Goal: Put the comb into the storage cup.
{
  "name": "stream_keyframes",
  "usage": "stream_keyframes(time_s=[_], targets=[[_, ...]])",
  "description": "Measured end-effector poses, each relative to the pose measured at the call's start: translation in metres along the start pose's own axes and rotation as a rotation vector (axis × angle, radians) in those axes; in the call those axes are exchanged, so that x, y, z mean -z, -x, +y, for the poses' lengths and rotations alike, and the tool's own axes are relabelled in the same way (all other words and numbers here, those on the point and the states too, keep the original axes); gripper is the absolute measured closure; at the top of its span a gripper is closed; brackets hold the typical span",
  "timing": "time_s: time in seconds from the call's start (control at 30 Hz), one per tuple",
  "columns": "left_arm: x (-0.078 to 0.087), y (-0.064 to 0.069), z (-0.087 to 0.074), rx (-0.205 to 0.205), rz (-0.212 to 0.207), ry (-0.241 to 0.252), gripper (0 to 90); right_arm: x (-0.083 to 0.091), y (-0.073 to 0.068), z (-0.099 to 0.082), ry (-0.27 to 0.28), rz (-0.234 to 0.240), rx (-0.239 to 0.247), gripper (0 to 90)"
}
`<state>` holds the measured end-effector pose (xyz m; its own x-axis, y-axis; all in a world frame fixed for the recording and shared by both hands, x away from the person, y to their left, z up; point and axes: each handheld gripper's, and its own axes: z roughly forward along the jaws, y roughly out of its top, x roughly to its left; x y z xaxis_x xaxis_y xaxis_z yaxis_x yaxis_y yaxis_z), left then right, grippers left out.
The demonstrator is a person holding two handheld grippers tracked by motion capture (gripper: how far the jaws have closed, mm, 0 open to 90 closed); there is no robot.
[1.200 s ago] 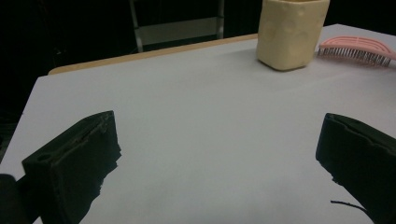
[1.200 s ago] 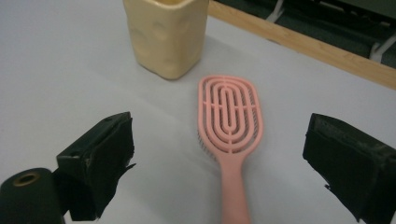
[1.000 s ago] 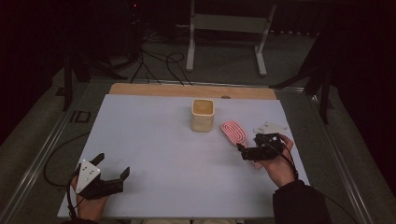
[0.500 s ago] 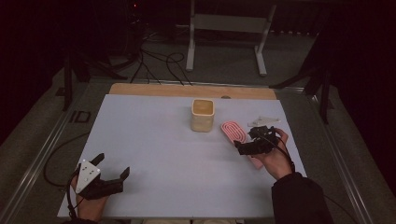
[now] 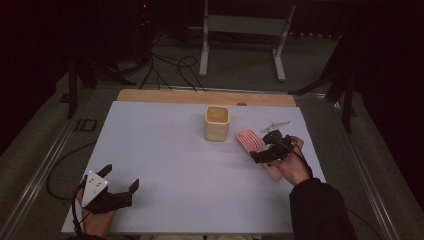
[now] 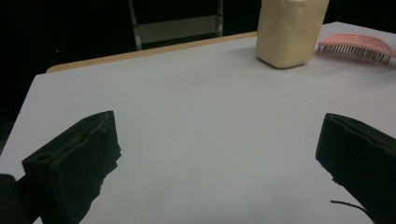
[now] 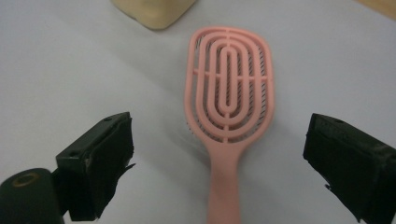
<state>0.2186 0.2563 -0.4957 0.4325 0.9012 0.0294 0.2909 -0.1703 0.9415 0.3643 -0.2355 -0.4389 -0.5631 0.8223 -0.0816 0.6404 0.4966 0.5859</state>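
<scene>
Nearest the table's front edge, the left gripper [image 5: 122,189] lay low over the white table [image 5: 165,165] at its near left corner, held in the person's left hand [image 5: 95,220] with the grey three-cornered plate [image 5: 94,182] facing up; its jaws stood wide apart with nothing between them, pointing toward the far right. In the left gripper view the same jaws framed bare tabletop, the cream container [image 6: 290,30] and the brush's bristled edge lying well beyond them. Farther in, on the right side, the right hand [image 5: 290,165] came in from a dark sleeve [image 5: 320,210], wrist bent inward, and held the right gripper [image 5: 261,152] over the handle of the pink hairbrush [image 5: 251,141]. The right gripper view showed its jaws spread wide to either side of the handle [image 7: 224,186], apart from it, while the brush lay flat with its slotted back upward. Just beyond the brush head stood the cream container [image 5: 217,122], and a small pale object [image 5: 276,124], too small to identify, lay near the far right.
</scene>
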Motion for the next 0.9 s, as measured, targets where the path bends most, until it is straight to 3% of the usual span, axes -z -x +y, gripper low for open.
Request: stream_keyframes(time_s=[0.57,0.73,0.9], targets=[[0.000,0.000,0.000,0.001,-0.005,-0.002,0.0,-0.033,0.009,0.003,-0.164,-0.001,-0.013,10.6],[0.000,0.000,0.000,0.000,-0.005,-0.003,0.0,-0.040,0.012,0.003,-0.185,0.028,-0.034,13.4],[0.000,0.000,-0.001,0.000,-0.007,-0.005,0.0,-0.045,0.013,0.003,-0.207,0.026,-0.036,16.6]])
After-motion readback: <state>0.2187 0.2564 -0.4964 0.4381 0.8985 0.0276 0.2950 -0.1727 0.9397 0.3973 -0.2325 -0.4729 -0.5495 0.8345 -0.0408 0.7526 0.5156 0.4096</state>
